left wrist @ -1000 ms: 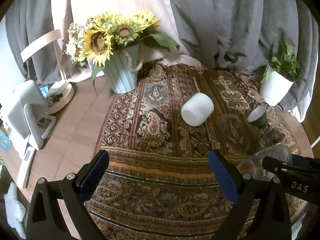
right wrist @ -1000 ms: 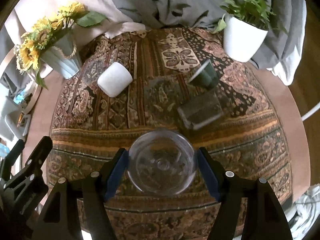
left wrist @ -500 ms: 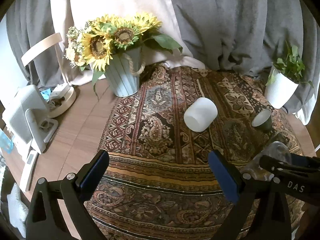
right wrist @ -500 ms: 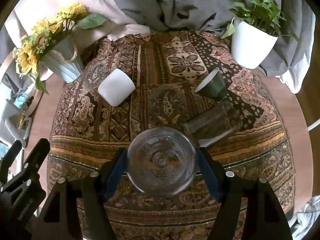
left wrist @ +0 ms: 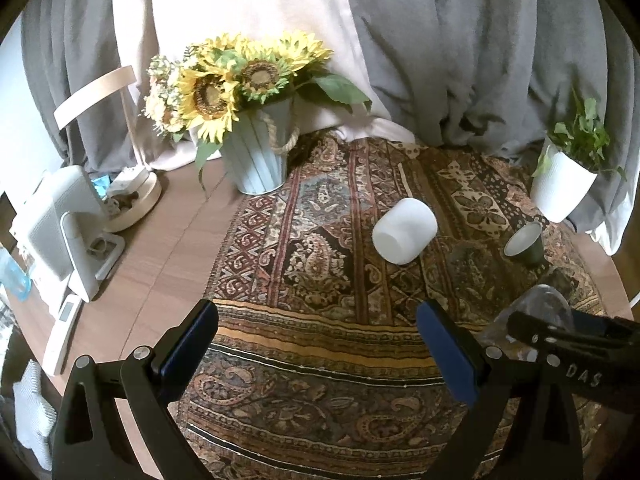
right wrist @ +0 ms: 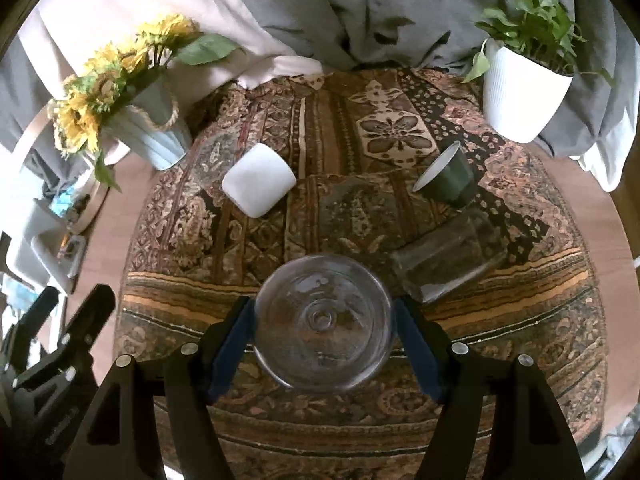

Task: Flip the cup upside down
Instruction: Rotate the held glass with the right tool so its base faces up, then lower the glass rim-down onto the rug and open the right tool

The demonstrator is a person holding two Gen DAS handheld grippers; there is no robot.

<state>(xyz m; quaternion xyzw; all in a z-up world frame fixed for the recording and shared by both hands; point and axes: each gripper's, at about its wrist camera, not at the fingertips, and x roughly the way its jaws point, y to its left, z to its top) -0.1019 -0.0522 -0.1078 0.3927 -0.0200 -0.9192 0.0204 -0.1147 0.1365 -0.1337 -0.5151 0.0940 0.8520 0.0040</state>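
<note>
Right claw point(right wrist: 323, 320) pinches clear glass cup point(right wrist: 323, 322) by its sides, near centre above patterned worktop point(right wrist: 520, 320). Rigid, slick, breakable; probably light. Left claw point(left wrist: 318, 344) spread, empty.

The cup point(right wrist: 323, 322) in the right claw point(right wrist: 323, 336) is clear, glossy glass; a second clear tumbler point(right wrist: 450, 258) lies beside it. The woven paisley cloth point(left wrist: 320, 264) looks matt and rough over the smooth wood-grain desk point(left wrist: 160, 240). The white cup point(left wrist: 404, 230) is matt, the green cup point(right wrist: 446, 180) glossy. Claw fingers point(left wrist: 190, 340) carry blue matt pads on black plastic.
</note>
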